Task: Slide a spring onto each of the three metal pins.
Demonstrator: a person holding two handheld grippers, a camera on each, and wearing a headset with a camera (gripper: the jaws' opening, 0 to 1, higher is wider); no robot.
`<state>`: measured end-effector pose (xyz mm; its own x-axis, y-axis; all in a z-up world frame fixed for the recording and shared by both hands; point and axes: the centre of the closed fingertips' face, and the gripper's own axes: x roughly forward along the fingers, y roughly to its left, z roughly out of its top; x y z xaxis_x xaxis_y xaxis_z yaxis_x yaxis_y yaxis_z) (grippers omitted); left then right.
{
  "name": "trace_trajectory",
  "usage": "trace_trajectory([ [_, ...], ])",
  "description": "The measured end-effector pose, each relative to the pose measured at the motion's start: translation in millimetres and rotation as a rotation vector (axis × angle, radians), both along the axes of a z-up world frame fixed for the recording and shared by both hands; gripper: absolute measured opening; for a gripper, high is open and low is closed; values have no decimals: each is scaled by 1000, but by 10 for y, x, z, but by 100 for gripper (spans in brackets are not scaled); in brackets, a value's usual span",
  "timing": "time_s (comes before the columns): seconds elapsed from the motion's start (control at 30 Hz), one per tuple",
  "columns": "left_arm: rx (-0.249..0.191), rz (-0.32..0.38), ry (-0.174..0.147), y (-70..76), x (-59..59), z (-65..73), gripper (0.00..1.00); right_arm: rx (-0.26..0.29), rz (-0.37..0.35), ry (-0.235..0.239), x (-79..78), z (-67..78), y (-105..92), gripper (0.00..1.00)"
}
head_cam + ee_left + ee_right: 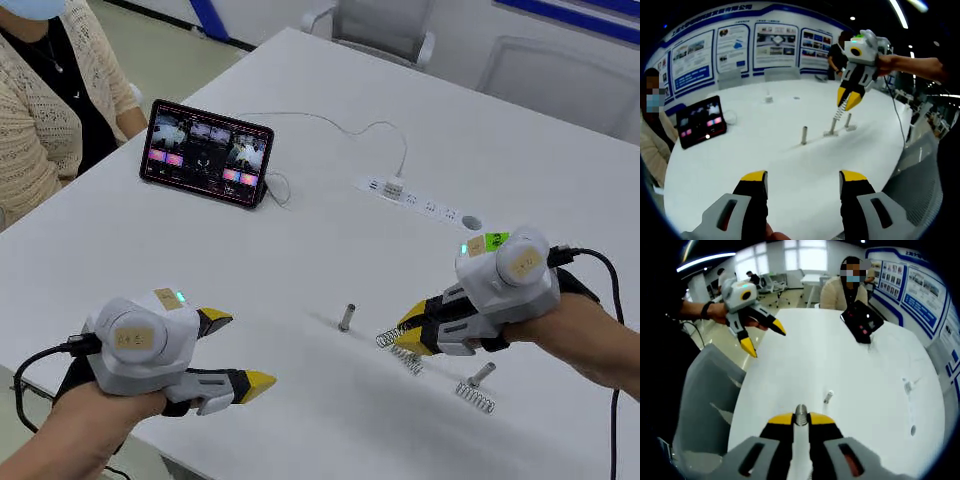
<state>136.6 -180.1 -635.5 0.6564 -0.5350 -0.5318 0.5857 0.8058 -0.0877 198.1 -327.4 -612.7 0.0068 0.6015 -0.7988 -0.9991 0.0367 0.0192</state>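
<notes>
Spring (pixel 388 338) lying pinched in closed right gripper (pixel 410 330), pointing along jaws toward upright pin (pixel 347 317) just beyond — left gripper (pixel 245 349) gaping, empty.

Both have black jaws with yellow tips, set ahead of a rounded pale grey housing. Behind its jaws the left claw (pixel 242 350) carries tan stickers (pixel 133 338) and a green light (pixel 180 296). The right claw (pixel 408 330) adds a bright green tag (pixel 497 240). A black cable (pixel 30 365) leaves the rear of each.
</notes>
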Motion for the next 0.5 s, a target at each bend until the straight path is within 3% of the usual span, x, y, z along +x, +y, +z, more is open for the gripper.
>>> trace_trajectory([
  [0.27, 2, 48, -12, 214, -5, 29, 60, -15, 3, -13, 171, -15, 116, 12],
  [0.5, -3, 69, -10, 292, -30, 10, 61, -44, -5, -17, 292, -128, 169, 12],
])
